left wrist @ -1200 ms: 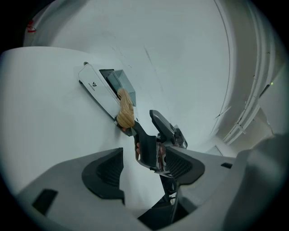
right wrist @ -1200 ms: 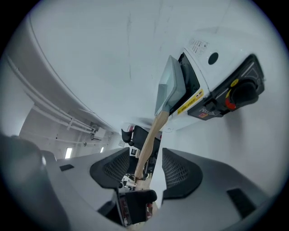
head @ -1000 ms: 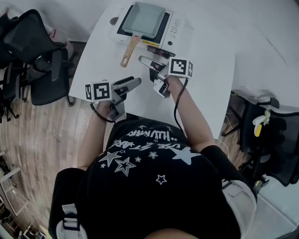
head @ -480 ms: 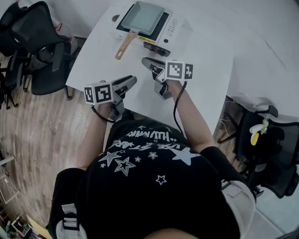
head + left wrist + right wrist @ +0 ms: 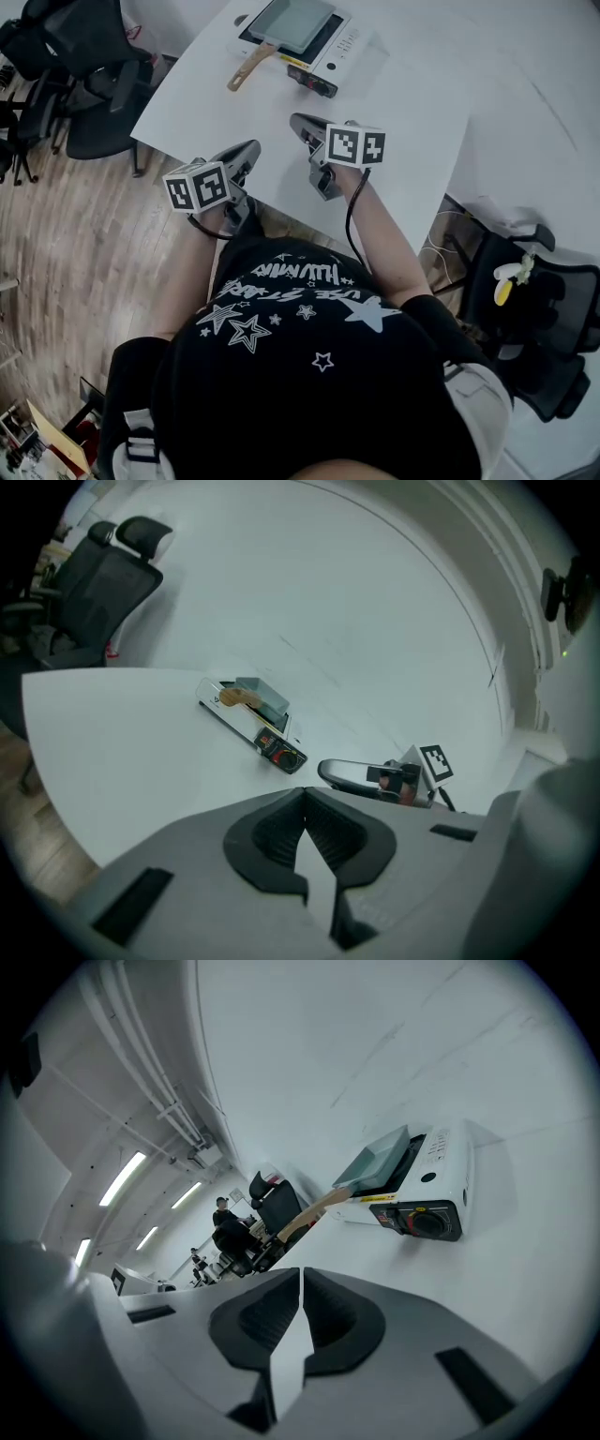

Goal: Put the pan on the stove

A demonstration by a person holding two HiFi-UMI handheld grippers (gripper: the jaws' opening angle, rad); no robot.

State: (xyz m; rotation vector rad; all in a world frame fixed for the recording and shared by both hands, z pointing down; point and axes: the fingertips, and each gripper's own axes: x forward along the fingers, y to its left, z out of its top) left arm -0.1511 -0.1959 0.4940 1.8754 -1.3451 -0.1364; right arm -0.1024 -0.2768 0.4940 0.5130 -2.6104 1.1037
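1. Both grippers closed up, empty: L gripper (image 5: 302,797) and R gripper (image 5: 300,1274) jaws have just been closing, pads now meet, nothing btwn them.
2. Both hover over near edge of white table (image 5: 206,94), side by side but apart, tips aimed at far end.
3. Pan (image 5: 292,19) sits on stove (image 5: 349,42) at table's far end, well apart from both grippers; wooden handle (image 5: 248,67) sticks out over tabletop twd L side.
4. Stove's knob (image 5: 433,1222) faces the grippers.
5. Black office chairs (image 5: 84,56) stand by table's L side, on wood floor (image 5: 75,244).
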